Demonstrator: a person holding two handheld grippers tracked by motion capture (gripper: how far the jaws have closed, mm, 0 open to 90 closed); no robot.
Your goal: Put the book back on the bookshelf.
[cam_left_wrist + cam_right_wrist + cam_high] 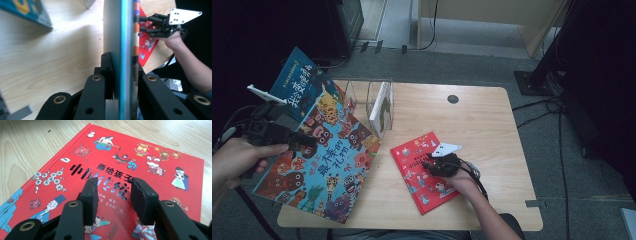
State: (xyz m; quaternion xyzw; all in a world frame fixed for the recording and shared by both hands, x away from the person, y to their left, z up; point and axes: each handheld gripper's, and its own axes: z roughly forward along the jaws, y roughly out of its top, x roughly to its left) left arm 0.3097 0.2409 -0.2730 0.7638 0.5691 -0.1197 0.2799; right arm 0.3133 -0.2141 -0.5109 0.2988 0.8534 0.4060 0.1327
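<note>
The big blue picture book (324,160), at the lower left of the high view, overhangs the counter (477,120) edge, probably so the left claw (307,141) can get at its rim; that claw pinches it edge-on. The red book (424,172) lies flat at lower centre under the spread right claw (113,195), which grips nothing. A clear rack (379,107) waits above, likely the books' destination.

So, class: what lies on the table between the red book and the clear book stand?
Only bare table in the high view separates the red book from the clear book stand.
</note>
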